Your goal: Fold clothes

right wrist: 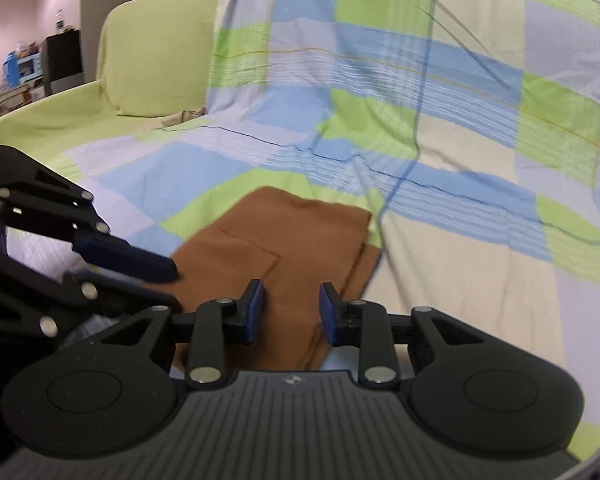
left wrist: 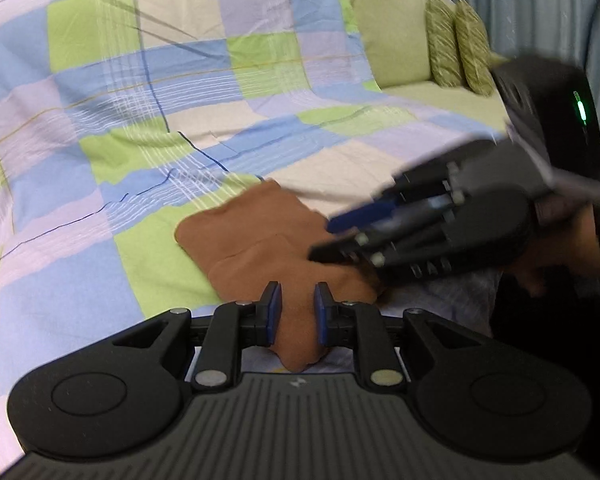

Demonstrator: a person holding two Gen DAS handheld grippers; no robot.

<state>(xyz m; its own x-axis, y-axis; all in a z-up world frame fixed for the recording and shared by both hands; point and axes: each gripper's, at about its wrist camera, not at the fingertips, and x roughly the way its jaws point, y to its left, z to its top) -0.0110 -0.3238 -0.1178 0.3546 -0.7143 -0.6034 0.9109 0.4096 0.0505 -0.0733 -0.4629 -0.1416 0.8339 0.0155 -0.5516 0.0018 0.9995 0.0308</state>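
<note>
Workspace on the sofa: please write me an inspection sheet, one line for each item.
Surface: checked sheet in blue, green and cream, spread over a green sofa.
Job's things: one brown garment, partly folded, lying on the sheet.
Clutter: nothing seen.
Grippers: left tool has brown cloth bunched between its pads; right tool is above the garment, jaws apart, no pinch visible.
Cables: nothing seen.
Surroundings: two patterned green cushions on the sofa; shelves with small items by the far wall.

Right tool point(left wrist: 324, 240) motion-blurred in left wrist view; brown garment's point(right wrist: 284, 248) near edge hidden beneath both tools' bodies.
</note>
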